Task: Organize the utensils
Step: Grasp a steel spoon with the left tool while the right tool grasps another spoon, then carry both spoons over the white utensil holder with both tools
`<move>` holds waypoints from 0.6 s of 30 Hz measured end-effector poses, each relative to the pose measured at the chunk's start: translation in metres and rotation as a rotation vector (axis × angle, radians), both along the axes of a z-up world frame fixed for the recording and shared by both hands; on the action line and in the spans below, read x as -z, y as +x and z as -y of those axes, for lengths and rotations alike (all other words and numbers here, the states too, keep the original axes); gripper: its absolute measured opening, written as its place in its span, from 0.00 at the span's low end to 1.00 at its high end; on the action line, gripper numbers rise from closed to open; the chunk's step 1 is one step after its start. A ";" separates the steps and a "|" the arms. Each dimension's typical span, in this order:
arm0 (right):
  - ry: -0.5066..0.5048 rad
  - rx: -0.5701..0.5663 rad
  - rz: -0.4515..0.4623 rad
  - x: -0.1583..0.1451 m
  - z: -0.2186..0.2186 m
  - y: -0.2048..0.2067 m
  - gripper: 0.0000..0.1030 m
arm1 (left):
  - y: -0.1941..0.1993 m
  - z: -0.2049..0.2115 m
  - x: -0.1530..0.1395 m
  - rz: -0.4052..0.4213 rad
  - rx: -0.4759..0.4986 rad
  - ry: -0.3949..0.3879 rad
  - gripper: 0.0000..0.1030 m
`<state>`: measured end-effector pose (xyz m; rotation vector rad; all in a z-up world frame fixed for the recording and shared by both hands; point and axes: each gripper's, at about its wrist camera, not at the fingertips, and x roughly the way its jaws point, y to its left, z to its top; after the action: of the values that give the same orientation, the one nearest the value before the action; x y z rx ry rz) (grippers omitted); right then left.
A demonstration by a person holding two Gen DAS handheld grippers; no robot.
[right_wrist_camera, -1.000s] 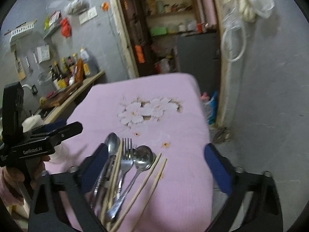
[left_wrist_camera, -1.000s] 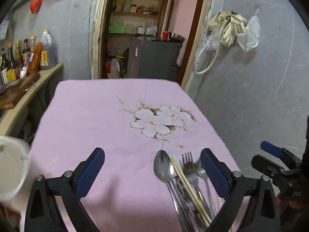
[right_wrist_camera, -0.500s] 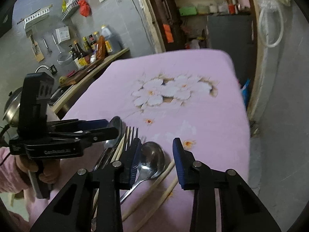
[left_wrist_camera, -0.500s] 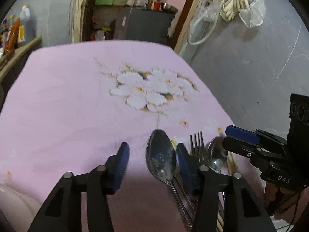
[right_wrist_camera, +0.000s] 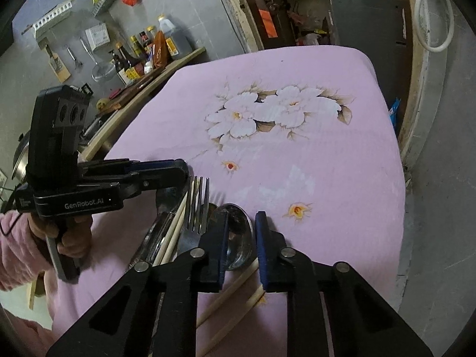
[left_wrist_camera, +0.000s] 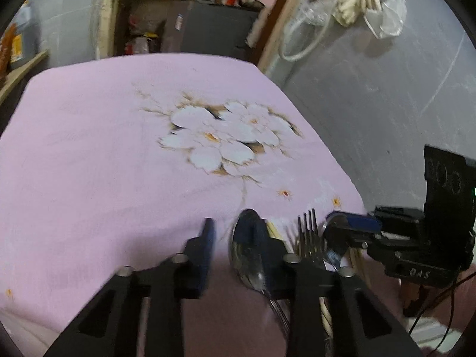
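A pile of utensils lies at the near edge of the pink flowered tablecloth (left_wrist_camera: 104, 154): a large spoon (left_wrist_camera: 244, 255), a fork (left_wrist_camera: 309, 238), a smaller spoon (right_wrist_camera: 238, 238) and wooden chopsticks (right_wrist_camera: 235, 288). My left gripper (left_wrist_camera: 235, 244) hangs just over the large spoon's bowl, its jaws narrowed to a small gap, nothing held. It also shows in the right wrist view (right_wrist_camera: 160, 169). My right gripper (right_wrist_camera: 241, 244) is low over the smaller spoon's bowl, jaws nearly closed with a narrow gap. It also shows in the left wrist view (left_wrist_camera: 351, 223).
A wooden counter (right_wrist_camera: 154, 80) with sauce bottles (right_wrist_camera: 148, 50) runs along the table's left side. A grey wall (left_wrist_camera: 386, 89) stands close on the right. A doorway with shelves and a dark cabinet (left_wrist_camera: 208, 32) lies behind the table.
Both grippers have come down and forward over the utensil pile, and their jaws have closed from wide open to narrow gaps.
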<state>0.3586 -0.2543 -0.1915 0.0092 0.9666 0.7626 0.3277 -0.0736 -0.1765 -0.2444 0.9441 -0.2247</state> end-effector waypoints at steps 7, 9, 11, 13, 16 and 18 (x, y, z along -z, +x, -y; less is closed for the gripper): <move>-0.001 -0.002 0.010 -0.015 0.008 -0.005 0.04 | -0.005 0.004 -0.020 0.001 0.018 0.020 0.03; -0.005 0.020 0.034 -0.025 0.009 -0.012 0.04 | -0.013 0.003 -0.032 0.030 -0.005 0.053 0.03; -0.025 0.057 0.084 -0.040 0.011 -0.025 0.04 | -0.026 0.000 -0.048 0.069 -0.041 0.081 0.03; -0.039 0.104 0.142 -0.059 0.012 -0.041 0.04 | -0.042 -0.002 -0.067 0.121 -0.090 0.122 0.03; -0.052 0.190 0.240 -0.094 0.010 -0.071 0.04 | -0.070 -0.008 -0.093 0.206 -0.188 0.192 0.03; -0.066 0.237 0.309 -0.117 0.005 -0.090 0.04 | -0.089 -0.015 -0.111 0.265 -0.246 0.225 0.03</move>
<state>0.2690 -0.2596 -0.0746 -0.0496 0.6810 0.4952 0.2385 -0.0590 -0.0654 -0.1178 0.6625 0.0748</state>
